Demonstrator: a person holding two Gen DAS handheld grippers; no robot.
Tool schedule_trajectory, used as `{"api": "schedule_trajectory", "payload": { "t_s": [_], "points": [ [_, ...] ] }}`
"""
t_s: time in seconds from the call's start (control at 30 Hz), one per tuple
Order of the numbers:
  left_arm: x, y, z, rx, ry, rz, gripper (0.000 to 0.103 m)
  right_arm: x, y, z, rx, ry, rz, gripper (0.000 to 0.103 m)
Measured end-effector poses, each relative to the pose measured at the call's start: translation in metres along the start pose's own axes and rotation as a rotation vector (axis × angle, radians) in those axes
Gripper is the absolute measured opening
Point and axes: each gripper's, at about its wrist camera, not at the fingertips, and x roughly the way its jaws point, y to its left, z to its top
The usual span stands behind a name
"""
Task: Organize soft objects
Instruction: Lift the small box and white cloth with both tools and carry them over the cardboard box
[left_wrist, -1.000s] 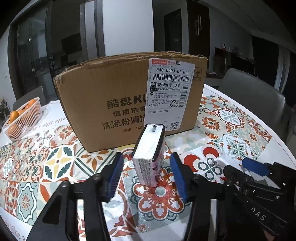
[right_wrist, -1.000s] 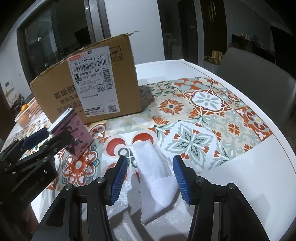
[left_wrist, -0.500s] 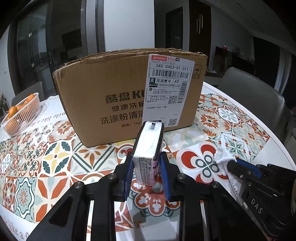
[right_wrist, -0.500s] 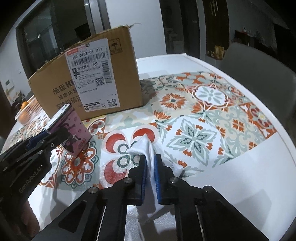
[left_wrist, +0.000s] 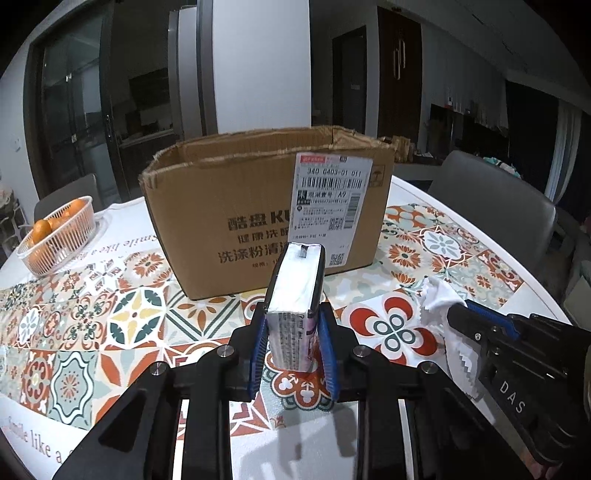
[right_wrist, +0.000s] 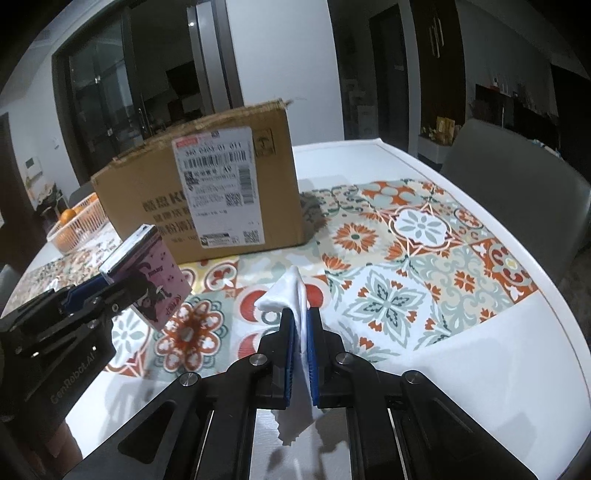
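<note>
My left gripper (left_wrist: 292, 321) is shut on a pink and white tissue pack (left_wrist: 295, 295) and holds it upright just above the patterned tablecloth (left_wrist: 140, 317). To its right, my right gripper (left_wrist: 465, 314) is shut on a crumpled white cloth (left_wrist: 437, 295). In the right wrist view the white cloth (right_wrist: 291, 295) sticks up between the blue pads of my right gripper (right_wrist: 300, 317) and hangs below them. The tissue pack (right_wrist: 155, 280) shows at the left in my left gripper (right_wrist: 99, 295). An open cardboard box (left_wrist: 240, 206) stands behind both, also seen as the box (right_wrist: 155, 199).
A white basket of oranges (left_wrist: 55, 236) sits at the far left of the table. A grey chair (left_wrist: 491, 199) stands at the right side, beyond the table's white rim (right_wrist: 535, 295). A second chair back (left_wrist: 62, 195) shows behind the basket.
Both grippers shut: the left on the tissue pack, the right on the white cloth. Both then rose, lifting pack and cloth off the table, so the box top now shows.
</note>
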Motion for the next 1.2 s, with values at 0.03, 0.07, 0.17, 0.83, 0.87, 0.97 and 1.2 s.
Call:
{"api": "schedule_trajectory", "payload": {
  "t_s": [0.03,0.07,0.17,0.83,0.87,0.97,1.2],
  "points": [
    [-0.005,0.000,0.001,-0.002,-0.004,0.002,0.027,-0.004,0.001,0.001,-0.002,-0.007,0.003,0.008],
    [-0.008,0.000,0.002,-0.003,-0.008,0.003,0.027,-0.006,0.002,0.002,-0.002,-0.013,0.005,0.008],
    [-0.018,0.001,0.005,-0.006,-0.022,0.008,0.027,-0.015,0.004,0.005,-0.005,-0.030,0.009,0.008],
    [-0.087,0.011,0.021,-0.036,-0.138,0.050,0.026,-0.076,0.021,0.029,-0.040,-0.171,0.053,0.008],
    [-0.089,0.012,0.022,-0.039,-0.144,0.050,0.026,-0.079,0.022,0.030,-0.041,-0.179,0.056,0.008],
    [-0.096,0.013,0.025,-0.043,-0.164,0.053,0.026,-0.086,0.025,0.034,-0.043,-0.199,0.065,0.008],
    [-0.109,0.018,0.036,-0.043,-0.213,0.072,0.026,-0.097,0.029,0.046,-0.048,-0.243,0.087,0.008]
  ]
}}
